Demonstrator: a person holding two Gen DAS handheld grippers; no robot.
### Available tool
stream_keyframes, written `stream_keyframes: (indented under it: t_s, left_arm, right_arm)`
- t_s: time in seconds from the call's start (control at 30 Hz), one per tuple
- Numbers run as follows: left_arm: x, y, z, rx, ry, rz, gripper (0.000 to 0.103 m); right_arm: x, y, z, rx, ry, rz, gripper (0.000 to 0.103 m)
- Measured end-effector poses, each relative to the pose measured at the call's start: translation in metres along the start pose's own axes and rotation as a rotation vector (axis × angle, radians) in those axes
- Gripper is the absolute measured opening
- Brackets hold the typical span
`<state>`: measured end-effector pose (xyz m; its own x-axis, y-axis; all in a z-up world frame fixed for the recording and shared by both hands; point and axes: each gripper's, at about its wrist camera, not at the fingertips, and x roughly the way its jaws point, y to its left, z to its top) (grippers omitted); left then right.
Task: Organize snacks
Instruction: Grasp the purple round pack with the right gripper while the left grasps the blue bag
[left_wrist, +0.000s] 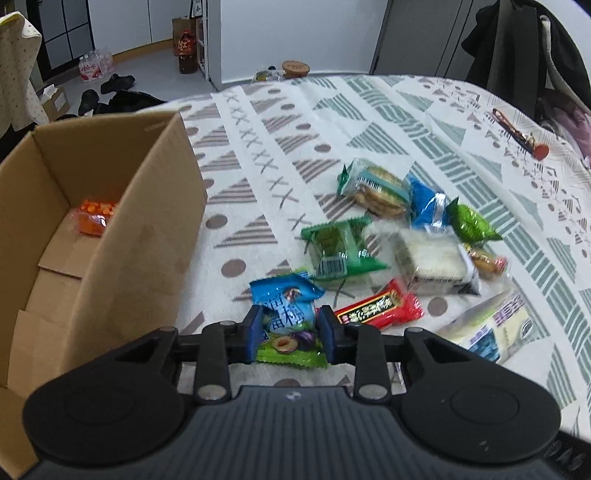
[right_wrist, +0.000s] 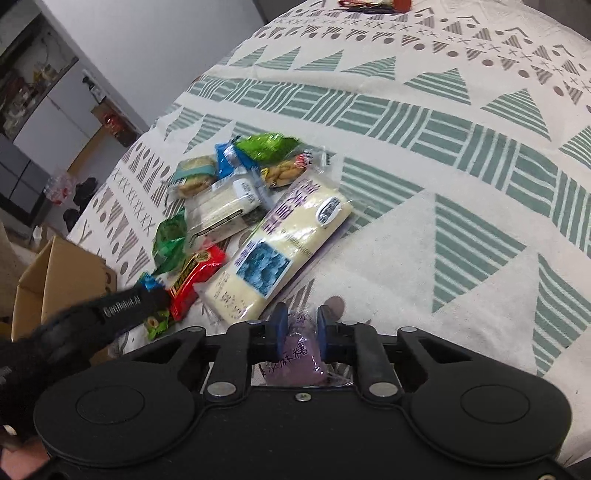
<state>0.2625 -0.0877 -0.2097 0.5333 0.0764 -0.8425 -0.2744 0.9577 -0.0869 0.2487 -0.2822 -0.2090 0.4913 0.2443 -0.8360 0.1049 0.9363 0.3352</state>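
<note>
The left gripper (left_wrist: 290, 332) is clamped on a blue plum packet (left_wrist: 286, 317), held just above the patterned cloth (left_wrist: 258, 147) beside the open cardboard box (left_wrist: 110, 229). An orange packet (left_wrist: 94, 216) lies on the box floor. The right gripper (right_wrist: 300, 328) is closed on a purple pouch (right_wrist: 299, 360), low over the cloth. The remaining snacks lie in a loose heap on the cloth between the two: a red bar (left_wrist: 380, 308), a green packet (left_wrist: 340, 251), a biscuit pack (left_wrist: 380, 190), a white cake pack (left_wrist: 432, 258) and a large pale bag (right_wrist: 280, 251). From the right wrist camera, the left gripper's black body partly covers the plum packet.
</note>
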Motion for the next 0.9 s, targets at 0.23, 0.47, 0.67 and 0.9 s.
stream_keyframes:
  t_s: [0.23, 0.47, 0.67, 0.9]
  left_arm:
    - [0.002, 0.005, -0.004, -0.018, -0.003, -0.015, 0.03]
    - [-0.012, 0.005, -0.01, -0.005, -0.014, -0.033, 0.027]
    - [-0.027, 0.011, -0.015, -0.006, -0.01, -0.054, 0.027]
    - [-0.046, 0.021, -0.016, -0.011, -0.033, -0.068, 0.027]
  right_arm:
    - [-0.002, -0.008, 0.003, 0.037, -0.007, 0.021, 0.018]
    - [-0.011, -0.004, 0.0, 0.018, -0.025, 0.023, 0.056]
    - [-0.004, 0.011, -0.007, -0.075, 0.041, 0.004, 0.063]
    - [-0.004, 0.027, -0.02, -0.184, 0.059, -0.07, 0.033]
